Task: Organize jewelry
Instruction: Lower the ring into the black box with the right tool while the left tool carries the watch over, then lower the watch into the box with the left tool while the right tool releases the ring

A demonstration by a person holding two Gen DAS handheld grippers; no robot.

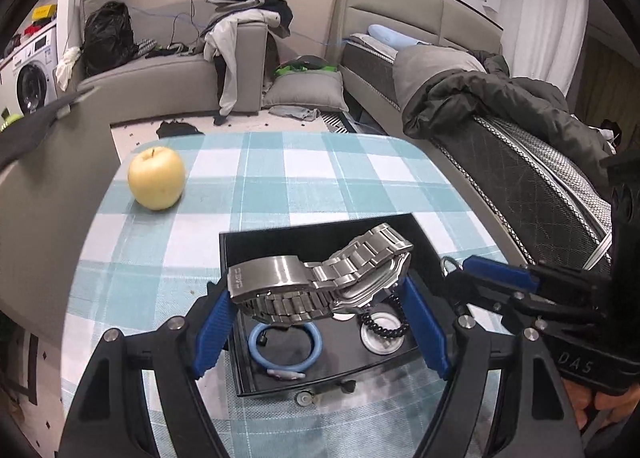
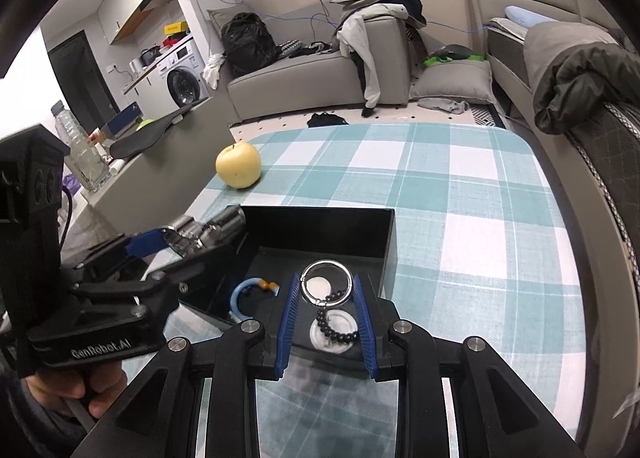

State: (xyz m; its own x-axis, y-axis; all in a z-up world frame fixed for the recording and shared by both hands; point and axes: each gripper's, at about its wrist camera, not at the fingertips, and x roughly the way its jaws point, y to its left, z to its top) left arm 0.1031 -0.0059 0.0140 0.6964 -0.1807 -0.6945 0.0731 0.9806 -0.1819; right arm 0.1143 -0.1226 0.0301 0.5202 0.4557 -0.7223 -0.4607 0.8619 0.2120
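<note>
Jewelry box (image 2: 384, 234): black, open-topped, on the desk near its near edge; the task's pieces are in it or held just over it.
Room: grey sofa (image 2: 320, 74) heaped with clothes along the far wall, a bed (image 1: 520, 162) with a dark quilt past the desk's right edge, a washing machine (image 2: 182, 78) at far left, a grey cushion (image 1: 304, 92) and scattered clothes on the floor.
Desk (image 2: 460, 186): covered with a teal-and-white checked cloth, rounded far corners.
Apple (image 1: 157, 179): yellow, alone towards the desk's far left corner, well apart from the box.
Left gripper (image 1: 320, 322): jaws set wide and grasping a steel watch (image 1: 320, 278), blue pads pressed to the ends of its folded bracelet; it hangs above the box.
Right gripper (image 2: 326, 322): jaws drawn narrow and clenched on a silver ring (image 2: 327, 282), which stands between the blue pads; a string of black beads (image 2: 336, 328) dangles from the ring over the box floor.
Blue bangle (image 1: 284, 346): pale blue loop lying flat on the box floor, on its left side.
White discs (image 2: 333, 332): round, on the box floor below the beads; whether they are pads or holders I cannot tell.
Hands (image 2: 76, 394): one shows under each gripper's handle.
</note>
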